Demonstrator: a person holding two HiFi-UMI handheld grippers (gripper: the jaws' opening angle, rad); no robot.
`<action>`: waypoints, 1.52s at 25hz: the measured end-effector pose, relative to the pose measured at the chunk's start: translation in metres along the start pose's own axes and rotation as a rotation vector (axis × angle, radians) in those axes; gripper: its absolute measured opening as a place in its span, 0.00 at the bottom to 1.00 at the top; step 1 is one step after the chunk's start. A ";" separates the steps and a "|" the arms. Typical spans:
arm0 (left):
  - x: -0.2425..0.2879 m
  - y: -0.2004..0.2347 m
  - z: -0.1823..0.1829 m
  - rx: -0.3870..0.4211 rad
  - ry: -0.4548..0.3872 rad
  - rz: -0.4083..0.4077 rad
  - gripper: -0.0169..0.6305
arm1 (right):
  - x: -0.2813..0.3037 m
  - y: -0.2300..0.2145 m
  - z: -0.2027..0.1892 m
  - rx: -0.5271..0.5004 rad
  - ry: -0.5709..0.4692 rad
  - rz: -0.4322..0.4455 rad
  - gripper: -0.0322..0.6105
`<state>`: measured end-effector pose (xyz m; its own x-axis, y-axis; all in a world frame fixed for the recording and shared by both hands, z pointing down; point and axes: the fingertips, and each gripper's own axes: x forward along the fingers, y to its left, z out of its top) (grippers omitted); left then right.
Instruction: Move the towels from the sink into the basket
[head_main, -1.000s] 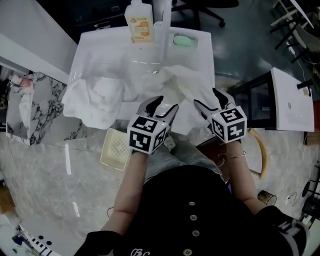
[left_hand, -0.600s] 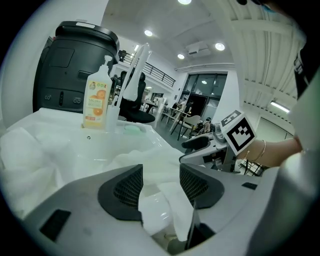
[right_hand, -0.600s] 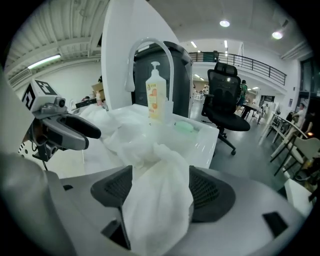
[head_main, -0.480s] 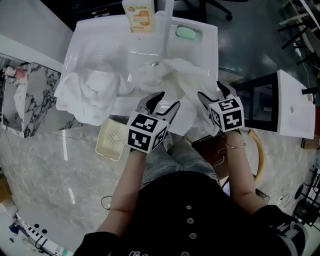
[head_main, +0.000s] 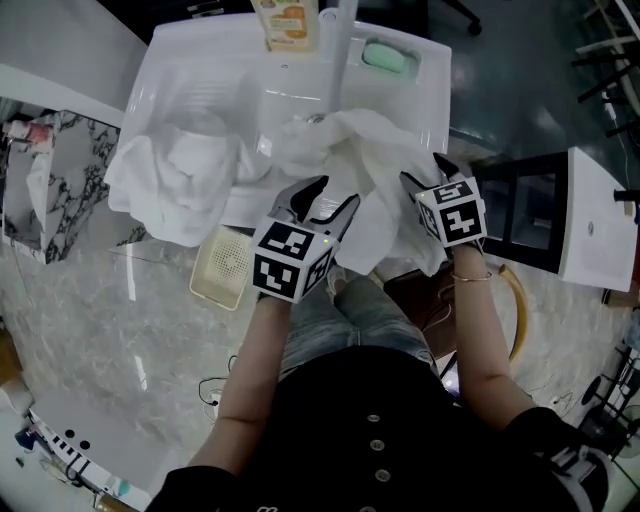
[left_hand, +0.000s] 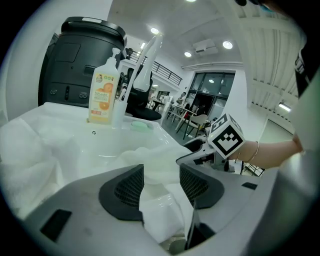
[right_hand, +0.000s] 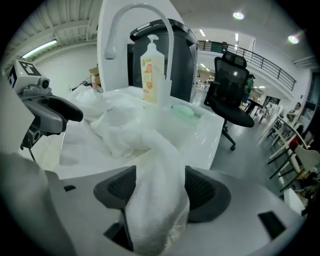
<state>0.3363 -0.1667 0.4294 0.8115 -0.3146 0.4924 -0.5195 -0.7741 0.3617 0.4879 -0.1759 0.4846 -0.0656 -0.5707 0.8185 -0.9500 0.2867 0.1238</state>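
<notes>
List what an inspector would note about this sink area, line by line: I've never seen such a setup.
Surface: white sink with a tall faucet, above a marble-look floor.
Job's things: left towel is draped over the sink's left rim. The middle towel spills over the front rim. The basket is on the floor, with no towel in it.
Clutter: soap bottle and green soap bar on the sink's back ledge.
Grippers: left gripper and right gripper each have cloth of the middle towel filling their jaws.
Cables: thin dark cord on the floor.
Surroundings: white cabinet and office chair.
</notes>
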 end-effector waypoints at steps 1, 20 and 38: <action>0.001 0.001 0.000 -0.002 0.001 0.002 0.35 | 0.002 -0.001 -0.001 0.000 0.008 -0.004 0.49; 0.001 0.004 0.004 -0.010 -0.007 0.029 0.35 | -0.022 0.011 0.030 0.045 -0.152 -0.007 0.15; -0.057 0.011 0.026 0.000 -0.139 0.202 0.35 | -0.090 0.083 0.119 -0.070 -0.494 0.261 0.14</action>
<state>0.2907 -0.1718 0.3846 0.7199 -0.5358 0.4412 -0.6753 -0.6875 0.2670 0.3784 -0.1919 0.3546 -0.4466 -0.7617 0.4695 -0.8617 0.5074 0.0034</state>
